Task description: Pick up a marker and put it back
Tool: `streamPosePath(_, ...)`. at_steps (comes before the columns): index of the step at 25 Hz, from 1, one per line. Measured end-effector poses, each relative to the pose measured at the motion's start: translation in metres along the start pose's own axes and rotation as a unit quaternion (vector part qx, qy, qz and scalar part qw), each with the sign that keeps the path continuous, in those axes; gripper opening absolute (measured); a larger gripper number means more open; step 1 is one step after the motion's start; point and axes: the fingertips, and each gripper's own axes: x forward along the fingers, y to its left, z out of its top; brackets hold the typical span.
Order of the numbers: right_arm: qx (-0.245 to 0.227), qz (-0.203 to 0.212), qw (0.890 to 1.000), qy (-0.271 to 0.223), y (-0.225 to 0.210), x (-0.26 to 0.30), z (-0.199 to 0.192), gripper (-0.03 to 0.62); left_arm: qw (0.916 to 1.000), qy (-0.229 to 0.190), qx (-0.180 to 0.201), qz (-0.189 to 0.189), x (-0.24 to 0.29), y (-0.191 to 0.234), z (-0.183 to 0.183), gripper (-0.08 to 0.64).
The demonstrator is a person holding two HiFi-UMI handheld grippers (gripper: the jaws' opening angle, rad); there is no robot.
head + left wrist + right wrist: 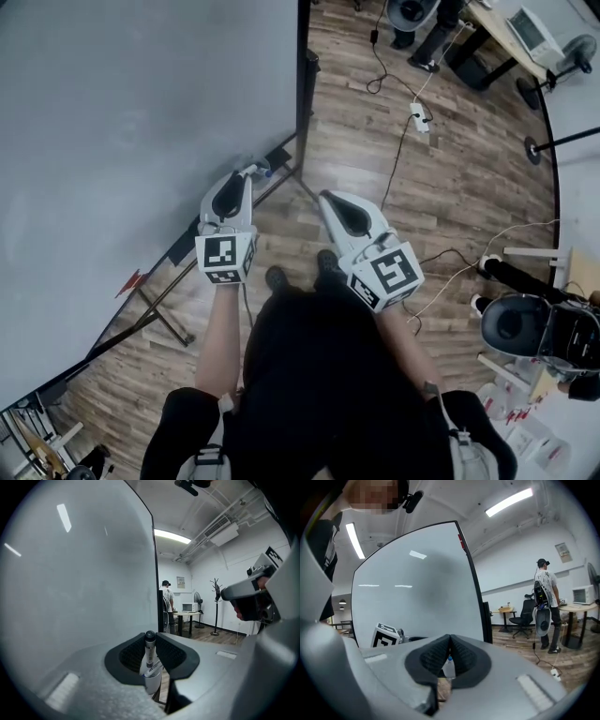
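The left tool (150, 638) grips an upright marker (149, 651), dark cap uppermost, directly over a white cup (153, 682) at the whiteboard's (79, 573) edge. The right tool (450, 639) is clenched empty, its jaws meeting.

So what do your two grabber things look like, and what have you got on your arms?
The left gripper and the right gripper are pale grey-white plastic shells that narrow to a tip. Black ribbed pads line the jaws. At the back, each has a cube printed with black-and-white square patterns. The person wears a black top with short sleeves.
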Motion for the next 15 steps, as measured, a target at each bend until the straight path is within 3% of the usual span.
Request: streamPosePath(15, 0.016, -0.038, 0.999, 0.004, 0.001, 0.003, -0.006, 0.002, 0.9984, 0.048, 0.001, -0.031, 0.015, 0.005, -0.036, 0.081)
